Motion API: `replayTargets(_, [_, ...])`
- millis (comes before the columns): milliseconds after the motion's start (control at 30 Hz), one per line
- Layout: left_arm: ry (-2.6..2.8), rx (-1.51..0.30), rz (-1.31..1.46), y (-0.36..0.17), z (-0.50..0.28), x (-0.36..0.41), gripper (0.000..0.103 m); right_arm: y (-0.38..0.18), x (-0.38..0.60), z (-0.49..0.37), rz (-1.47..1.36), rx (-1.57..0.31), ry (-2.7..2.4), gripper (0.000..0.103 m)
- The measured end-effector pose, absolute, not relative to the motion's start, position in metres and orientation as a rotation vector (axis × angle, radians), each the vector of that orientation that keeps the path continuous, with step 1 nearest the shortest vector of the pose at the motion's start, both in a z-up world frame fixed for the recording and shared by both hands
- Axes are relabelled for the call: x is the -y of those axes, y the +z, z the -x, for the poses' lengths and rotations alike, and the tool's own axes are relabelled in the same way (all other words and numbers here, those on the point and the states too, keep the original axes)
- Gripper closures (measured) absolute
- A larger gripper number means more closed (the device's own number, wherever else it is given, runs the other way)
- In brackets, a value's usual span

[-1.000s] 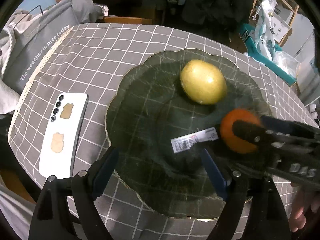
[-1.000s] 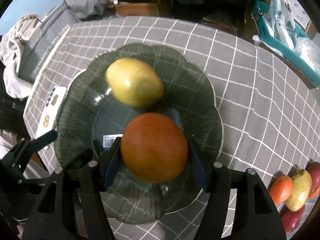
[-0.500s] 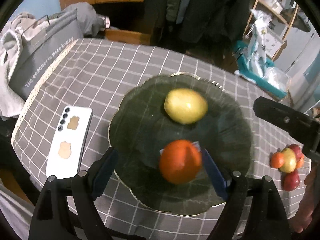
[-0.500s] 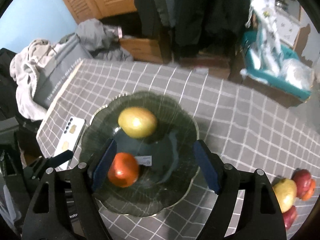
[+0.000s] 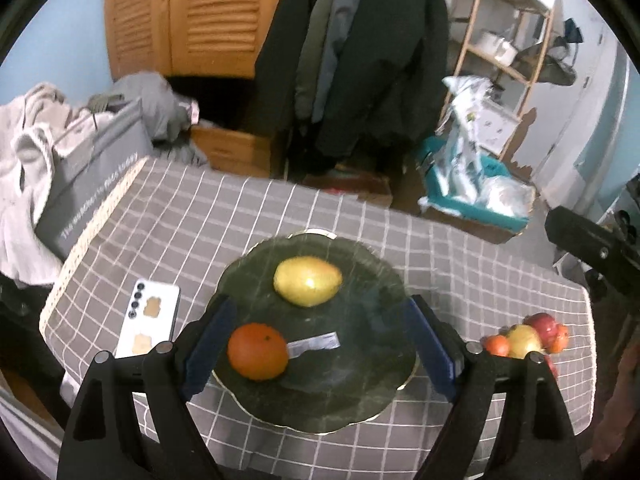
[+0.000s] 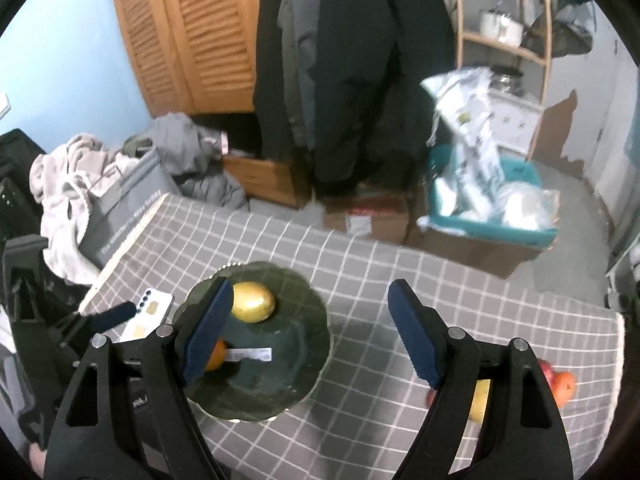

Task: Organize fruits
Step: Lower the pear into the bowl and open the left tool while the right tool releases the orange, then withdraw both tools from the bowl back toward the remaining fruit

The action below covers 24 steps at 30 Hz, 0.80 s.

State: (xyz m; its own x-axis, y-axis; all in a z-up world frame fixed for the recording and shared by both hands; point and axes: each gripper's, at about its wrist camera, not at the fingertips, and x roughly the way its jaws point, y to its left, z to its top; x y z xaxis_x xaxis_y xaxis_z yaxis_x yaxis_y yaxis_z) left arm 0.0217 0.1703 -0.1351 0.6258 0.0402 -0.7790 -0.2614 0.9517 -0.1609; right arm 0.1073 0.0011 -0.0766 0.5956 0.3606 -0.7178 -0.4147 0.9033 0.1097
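Both hand-held grippers released, nothing between the jaws. Left hand-held gripper (image 5: 320,344) jaws have just been opening; right hand-held gripper (image 6: 310,332) likewise wide, high above the counter (image 6: 360,272).

Orange (image 5: 258,351) and yellow mango (image 5: 308,286) lie apart on the dark plate (image 5: 360,392), label sticker (image 5: 314,345) beside the orange. Remaining fruit cluster (image 5: 524,338) sits near the counter's right edge.

Judgement: fruits round, smooth, fairly firm, apt to roll; pinch across the widest middle, gently, since skin bruises.
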Motion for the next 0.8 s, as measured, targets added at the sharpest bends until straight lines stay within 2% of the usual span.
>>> replayTargets(133, [0.171, -0.830, 0.251, -0.114, -0.016, -0.161, 0.013, -0.059, 0.015, -0.094, 0.082, -0.759, 0.424, 0.023])
replayTargets(433, [0.146, -0.760, 0.189, -0.082, -0.007, -0.133, 0.002, -0.038, 0.048, -0.074, 0.092, -0.689, 0.383, 0.019])
replayTargets(800, [0.087, -0.731, 0.138, -0.064, -0.009, -0.090, 0.001, -0.026, 0.097, -0.057, 0.068, -0.660, 0.329, 0.018])
